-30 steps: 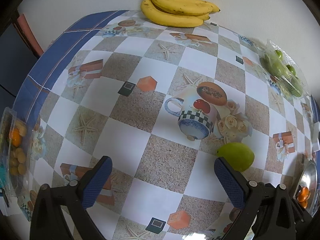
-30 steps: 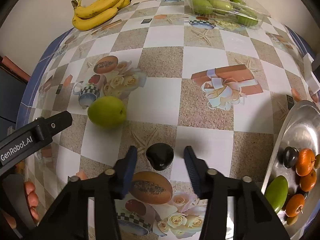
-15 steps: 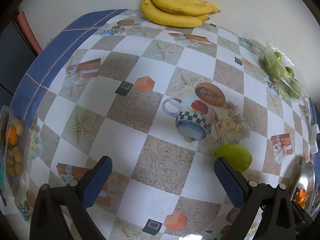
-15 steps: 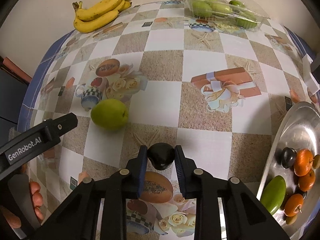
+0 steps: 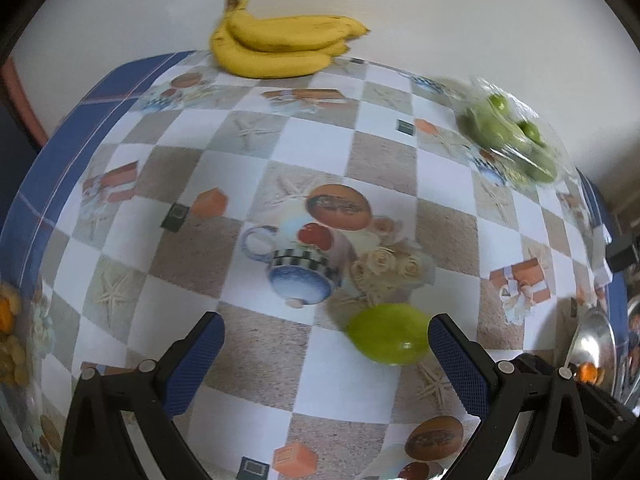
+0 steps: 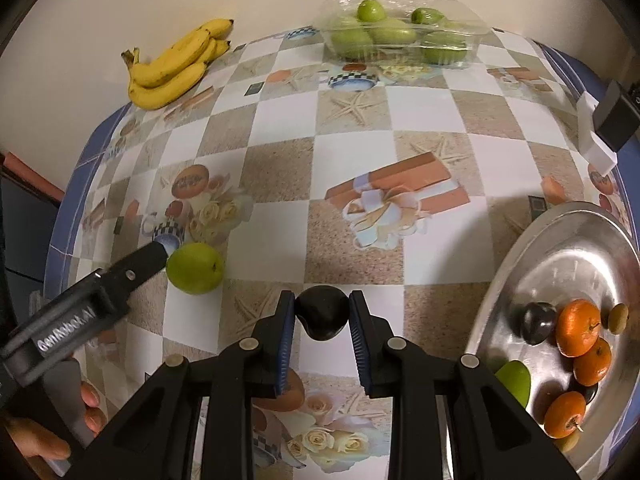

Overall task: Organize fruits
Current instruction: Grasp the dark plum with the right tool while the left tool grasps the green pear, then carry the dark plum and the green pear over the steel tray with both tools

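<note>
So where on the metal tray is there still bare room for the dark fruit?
The metal tray is bare across its upper, far half. Its near right side is crowded: oranges, a dark plum and a green fruit. The right claw grips the dark fruit.

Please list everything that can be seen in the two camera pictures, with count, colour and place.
Bunch of bananas: one, yellow, far table edge by the wall.
Clear plastic box of green fruits: one, far side of the table.
Loose green round fruit: one, on the checked tablecloth, beside the left gripper's finger.
Dark purple plum: one, between the right gripper's fingers.
Round metal tray: one, silver, right; holds three orange mandarins, a dark plum, a green fruit and small olive-coloured fruits.
Left gripper: black, blue pads, wide open.
Right gripper: closed on the plum.
Person's hand: holding the left gripper's handle.
</note>
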